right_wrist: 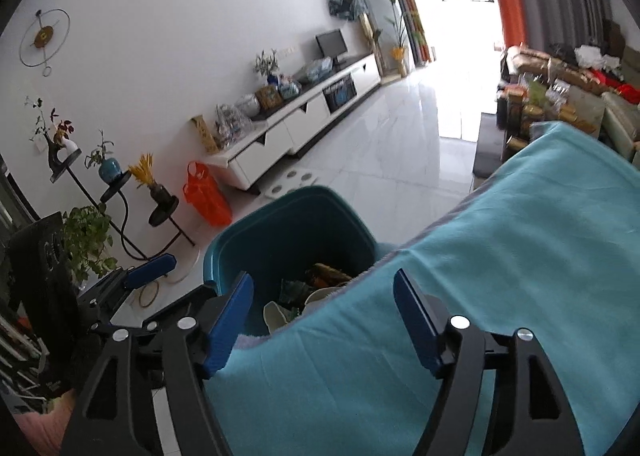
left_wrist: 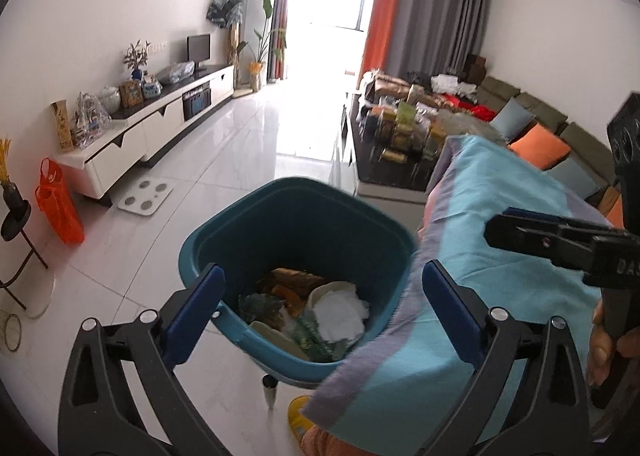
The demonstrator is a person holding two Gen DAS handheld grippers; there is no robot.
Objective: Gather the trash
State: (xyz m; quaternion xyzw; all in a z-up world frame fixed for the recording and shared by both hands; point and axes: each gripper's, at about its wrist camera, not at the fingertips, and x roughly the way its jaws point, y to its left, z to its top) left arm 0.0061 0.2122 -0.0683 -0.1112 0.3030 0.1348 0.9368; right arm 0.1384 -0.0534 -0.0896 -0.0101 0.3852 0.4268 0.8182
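Both wrist cams look down, near, sharing teal bin (left_wrist: 296,224).

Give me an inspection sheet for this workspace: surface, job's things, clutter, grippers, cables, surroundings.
Surface: turquoise cloth over the table, its edge hanging beside the bin; no trash seen on it.
Job's things: teal trash bin on the floor, holding a white crumpled tissue, wrappers and other scraps.
Clutter: orange plastic bag and white bathroom scale on the floor.
Grippers: left gripper open above the bin, empty; right gripper open over the cloth edge, empty.
Cables: nothing seen.
Surroundings: white TV cabinet, loaded coffee table, sofa.
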